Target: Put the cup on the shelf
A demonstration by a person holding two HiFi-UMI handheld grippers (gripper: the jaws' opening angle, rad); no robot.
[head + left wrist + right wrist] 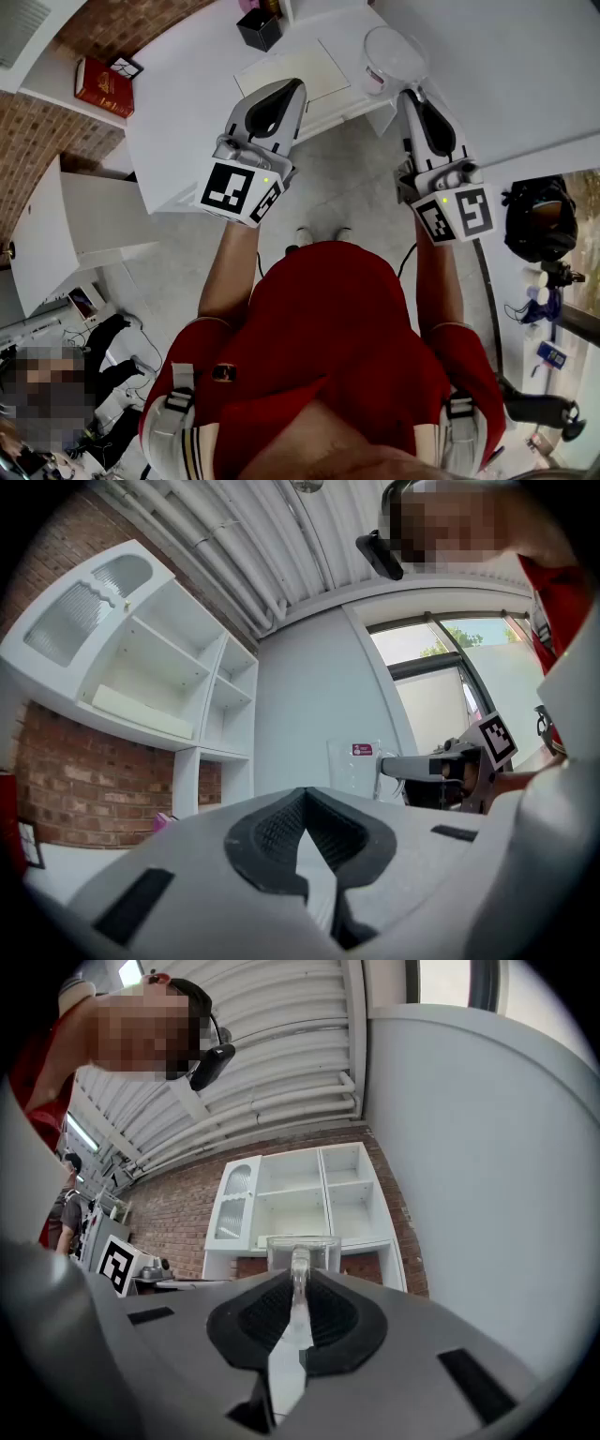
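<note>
A clear glass cup (389,58) with a small red label is held up by its handle in my right gripper (410,94), which is shut on that handle. In the right gripper view the handle (299,1288) runs between the dark pads and the cup (300,1249) stands just beyond the tips. My left gripper (295,89) is held level to the left of it, jaws shut with nothing between them (305,799). From there the cup (354,769) shows to the right. The white shelf unit (309,1204) with open compartments hangs on a brick wall ahead (159,667).
A white counter (187,122) lies below the grippers, with a sheet of paper (295,70), a black box (260,28) and a red book (103,86). A plain pale wall (487,1176) stands right of the shelf. Dark gear (539,217) sits at the far right.
</note>
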